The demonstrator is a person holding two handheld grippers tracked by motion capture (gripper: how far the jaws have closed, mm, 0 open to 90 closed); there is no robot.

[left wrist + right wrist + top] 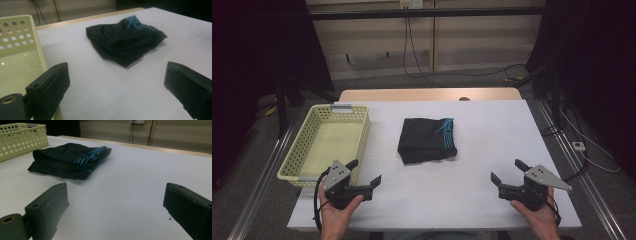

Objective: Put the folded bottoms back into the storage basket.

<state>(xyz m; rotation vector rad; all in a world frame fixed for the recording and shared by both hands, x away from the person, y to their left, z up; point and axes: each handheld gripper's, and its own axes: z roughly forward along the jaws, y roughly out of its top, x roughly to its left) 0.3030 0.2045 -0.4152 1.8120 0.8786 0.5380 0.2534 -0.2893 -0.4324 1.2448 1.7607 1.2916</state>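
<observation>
Left claw [365,171] and right claw [506,171] hover released, near the folded black garment [427,140] with teal stripes

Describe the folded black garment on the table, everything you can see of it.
The black garment is soft, matte fabric folded into a rough square of several layers, with a patch of thin turquoise stripes near its far right corner. It lies flat around the middle of the white table cover, to the right of the yellow perforated basket and apart from it. Its edges are slightly rumpled. Nothing touches it but the cover beneath.
</observation>
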